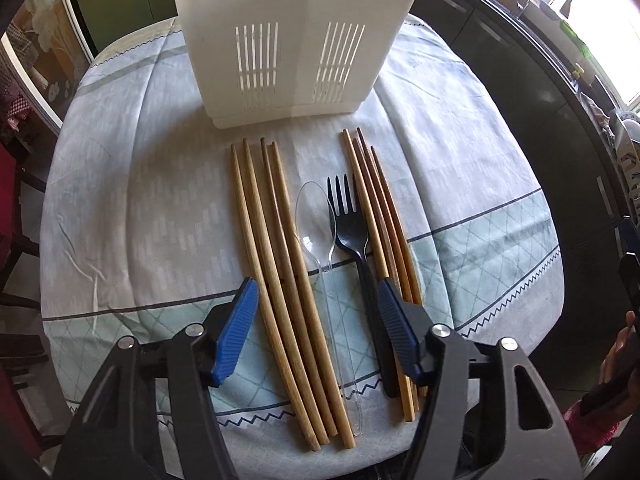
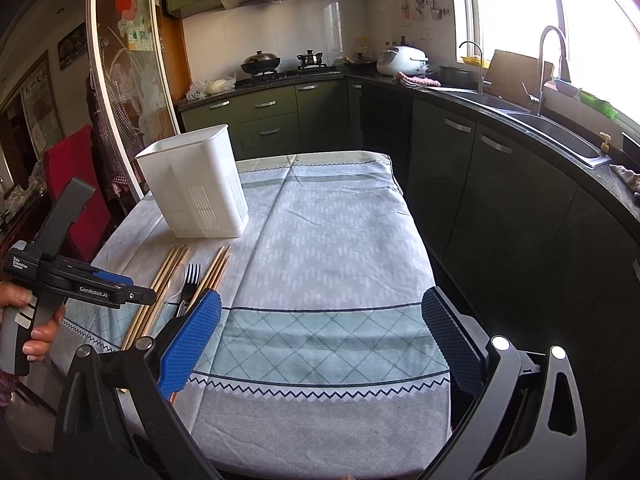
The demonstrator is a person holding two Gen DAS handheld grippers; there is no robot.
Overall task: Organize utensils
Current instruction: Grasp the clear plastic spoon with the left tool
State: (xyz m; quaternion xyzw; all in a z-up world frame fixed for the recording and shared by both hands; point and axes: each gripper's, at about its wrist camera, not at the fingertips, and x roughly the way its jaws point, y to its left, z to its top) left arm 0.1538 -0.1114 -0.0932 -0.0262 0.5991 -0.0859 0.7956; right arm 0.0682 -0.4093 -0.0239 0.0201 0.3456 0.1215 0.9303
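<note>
A cloth (image 2: 328,248) with blue and green patterns covers the surface. Behind it stand green cupboards (image 2: 264,120) and a stove with a black pan (image 2: 260,62) on it. A white rice cooker (image 2: 402,59) sits near the sink (image 2: 560,130). A red chair (image 2: 74,184) stands at the left.

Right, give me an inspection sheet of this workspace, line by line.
Surface: patterned tablecloth covering the table.
Job's things: white utensil holder upright; chopsticks in two groups flanking clear spoon and black fork, all lying flat.
Clutter: nothing seen.
Grippers: left gripper open above the utensils; right gripper open over bare cloth.
Cables: nothing seen.
Surroundings: kitchen cabinets, sink, stove with pots.
</note>
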